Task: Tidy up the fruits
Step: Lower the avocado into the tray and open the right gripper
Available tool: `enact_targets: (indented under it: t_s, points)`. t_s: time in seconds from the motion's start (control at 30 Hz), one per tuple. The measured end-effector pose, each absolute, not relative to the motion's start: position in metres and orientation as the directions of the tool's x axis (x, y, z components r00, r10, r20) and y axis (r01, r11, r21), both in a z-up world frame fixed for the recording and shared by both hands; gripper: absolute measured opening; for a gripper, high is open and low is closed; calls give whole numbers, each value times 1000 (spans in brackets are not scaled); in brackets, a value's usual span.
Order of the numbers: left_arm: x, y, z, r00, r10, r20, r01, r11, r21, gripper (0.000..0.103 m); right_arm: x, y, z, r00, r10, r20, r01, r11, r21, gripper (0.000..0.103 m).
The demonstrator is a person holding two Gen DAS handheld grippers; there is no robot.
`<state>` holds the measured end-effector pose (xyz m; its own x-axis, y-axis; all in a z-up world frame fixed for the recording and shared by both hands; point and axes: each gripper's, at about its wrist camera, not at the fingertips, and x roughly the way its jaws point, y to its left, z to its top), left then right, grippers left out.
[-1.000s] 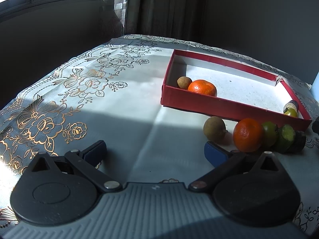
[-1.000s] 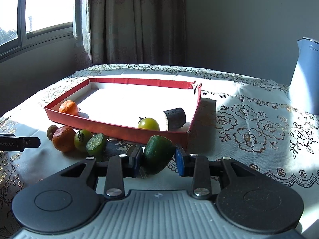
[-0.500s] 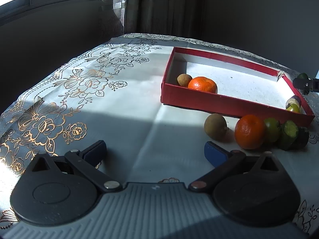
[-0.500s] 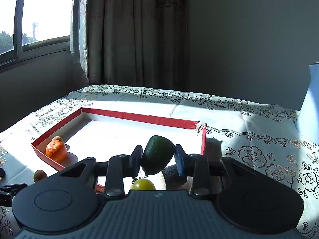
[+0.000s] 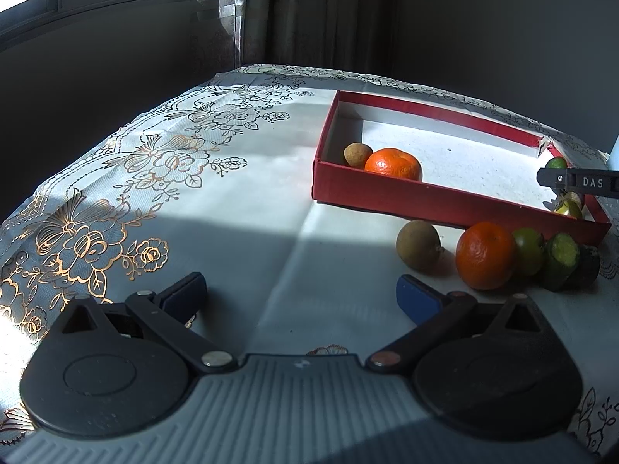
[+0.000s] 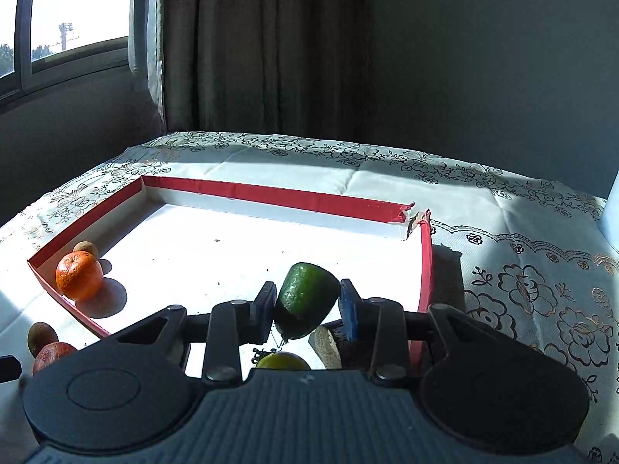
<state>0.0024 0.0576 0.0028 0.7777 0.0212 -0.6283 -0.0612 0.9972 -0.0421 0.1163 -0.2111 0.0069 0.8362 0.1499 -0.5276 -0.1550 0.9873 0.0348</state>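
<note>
My right gripper (image 6: 305,305) is shut on a green fruit piece (image 6: 305,297) and holds it above the near right part of the red tray (image 6: 271,193). Under it lie a yellow-green tomato (image 6: 282,360) and a dark cut piece (image 6: 329,346). An orange (image 6: 79,274) and a small brown fruit (image 6: 86,247) lie at the tray's left end. My left gripper (image 5: 301,294) is open and empty, low over the cloth. In front of the tray (image 5: 387,193) lie a brown fruit (image 5: 418,245), an orange (image 5: 485,255), a green tomato (image 5: 528,245) and cut green pieces (image 5: 563,261).
A floral tablecloth (image 5: 154,162) covers the table. A pale kettle edge (image 6: 613,208) stands at the far right. Curtains and a window are behind the table. The right gripper's finger (image 5: 580,181) shows over the tray's right end in the left wrist view.
My right gripper lifted the green fruit piece off the cloth and carried it forward over the tray. The left gripper stayed open and barely moved.
</note>
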Motion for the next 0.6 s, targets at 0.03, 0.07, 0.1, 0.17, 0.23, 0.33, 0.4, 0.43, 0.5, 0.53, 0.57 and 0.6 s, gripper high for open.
enact_targets:
  t_s: [0.03,0.07,0.1,0.17,0.23,0.33,0.4,0.43,0.5,0.53,0.57,0.6]
  points:
    - [2,58,3,778,22,-628,-61,997,-42,103,116,-211,7,837,151,-526,-155,987,36,34]
    - [2,58,3,777,22,-629,-61,997,-41,103,116,-211,7,838,151,-524,-155,987,36,34]
    - [2,58,3,777,22,-629,-61,997,-40,103,116,-211,7,839,149,-522,-154,987,35,34]
    - [3,58,3,777,22,-629,-61,997,-41,103,115,-210,6,841,146,-521,-154,988,29,34]
    - [3,58,3,777,23,-629,-61,997,-39,103,115,-210,6,843,147,-518,-153,988,31,34]
    - [3,58,2,776,25,-630,-60,998,-35,103,115,-212,5,845,153,-512,-153,987,42,34]
    - [3,57,2,775,27,-632,-60,998,-30,103,115,-212,5,846,154,-511,-153,987,45,34]
    - [3,57,2,774,29,-633,-60,998,-28,103,115,-213,5,846,156,-510,-154,987,47,34]
    - [4,56,2,773,31,-634,-60,998,-25,103,114,-214,4,846,156,-510,-155,987,45,34]
    - [4,56,2,773,31,-634,-60,998,-24,103,114,-214,4,847,155,-509,-155,987,43,34]
    - [4,56,2,772,31,-634,-60,998,-23,103,114,-214,4,847,155,-508,-156,987,41,34]
    - [4,56,2,772,31,-634,-60,998,-23,103,114,-213,4,848,154,-507,-156,987,39,34]
